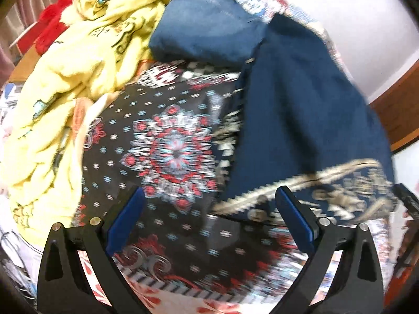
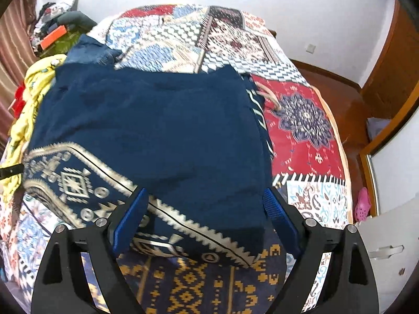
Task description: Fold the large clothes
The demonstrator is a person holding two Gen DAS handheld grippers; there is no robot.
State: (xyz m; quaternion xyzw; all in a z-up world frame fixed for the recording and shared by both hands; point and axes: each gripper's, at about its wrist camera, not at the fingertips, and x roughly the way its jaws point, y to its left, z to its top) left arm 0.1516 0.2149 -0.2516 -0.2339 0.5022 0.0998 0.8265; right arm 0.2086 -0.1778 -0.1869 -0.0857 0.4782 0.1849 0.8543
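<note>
A large navy garment with a gold geometric border lies folded on the patchwork bedspread. It also shows at the right of the left wrist view. My right gripper is open, its blue pads on either side of the garment's near border edge, holding nothing. My left gripper is open and empty above the black floral part of the bedspread, just left of the garment's gold border.
A crumpled yellow printed garment lies to the left, with a red item behind it. A pile of clutter sits at the far left by the curtain. Wooden floor, a white cabinet and a pink shoe are right of the bed.
</note>
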